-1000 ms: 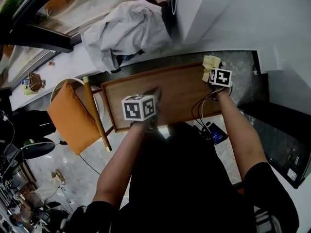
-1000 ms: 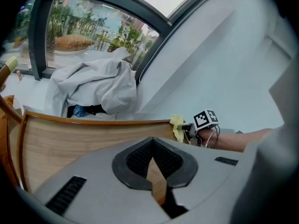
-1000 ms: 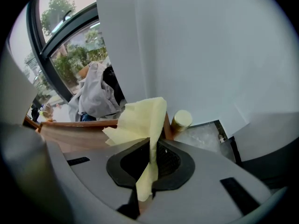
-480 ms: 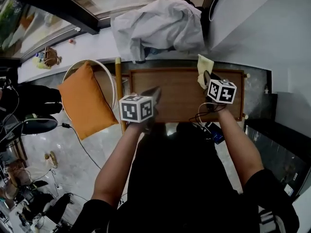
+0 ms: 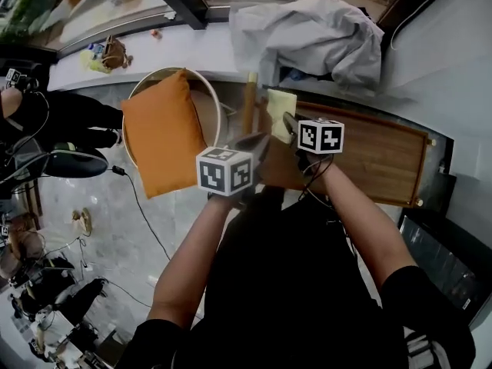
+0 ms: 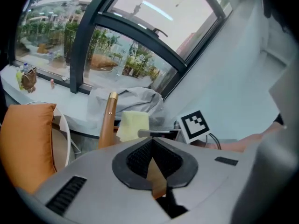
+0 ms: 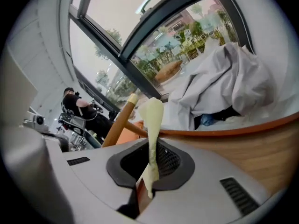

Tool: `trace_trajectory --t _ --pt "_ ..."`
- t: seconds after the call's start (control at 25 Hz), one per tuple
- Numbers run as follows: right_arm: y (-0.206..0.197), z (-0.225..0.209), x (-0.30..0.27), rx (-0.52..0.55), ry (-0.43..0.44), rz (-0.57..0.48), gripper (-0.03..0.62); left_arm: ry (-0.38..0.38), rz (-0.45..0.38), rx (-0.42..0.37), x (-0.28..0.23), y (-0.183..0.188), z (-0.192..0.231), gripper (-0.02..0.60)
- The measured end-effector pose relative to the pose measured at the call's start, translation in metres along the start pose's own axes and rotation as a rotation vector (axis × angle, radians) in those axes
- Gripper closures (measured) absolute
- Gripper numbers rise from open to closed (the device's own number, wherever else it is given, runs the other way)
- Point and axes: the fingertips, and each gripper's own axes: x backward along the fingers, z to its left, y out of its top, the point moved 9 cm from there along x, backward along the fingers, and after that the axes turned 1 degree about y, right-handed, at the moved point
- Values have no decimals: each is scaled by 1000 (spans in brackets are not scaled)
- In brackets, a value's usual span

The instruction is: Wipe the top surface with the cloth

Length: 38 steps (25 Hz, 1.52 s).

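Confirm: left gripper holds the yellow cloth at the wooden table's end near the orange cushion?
Wrong gripper. The right gripper holds the yellow cloth, pinched between its jaws, as the right gripper view shows. The rest stands.

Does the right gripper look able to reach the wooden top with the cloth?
Probably yes: the right gripper holds the cloth over one end of the wooden top, and nothing lies between them.

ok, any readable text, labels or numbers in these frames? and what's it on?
No readable text anywhere.
Marker cubes: black-and-white square patterns only, no letters or digits.
Small items on the window ledge: too small and blurred to read any label.
Cloth: plain yellow, no print.
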Motion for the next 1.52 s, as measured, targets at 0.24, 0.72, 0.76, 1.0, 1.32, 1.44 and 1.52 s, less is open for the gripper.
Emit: trace_trajectory --t 0.24,0.72,0.76,1.0,1.32,1.44,1.52 --pt "-21 10 -57 -41 5 118 562 -48 7 -17 12 -7 18 574" --pt "-43 -3 -83 234 -179 268 562 -72 47 -26 13 -19 27 574" --pt "-42 -3 -83 247 -177 274 562 -69 49 -28 12 -19 26 574" --pt "-44 -13 -71 274 -190 280 562 -69 59 -41 3 -17 14 574" --pt "-43 -45 -34 255 -210 287 562 -94 88 -56 -16 -18 -12 574" --pt "-45 -63 -14 237 -230 280 562 -107 104 -63 -27 -21 -25 574" --pt "-45 -74 1 230 -244 277 562 -112 112 -71 -34 -21 -33 574"
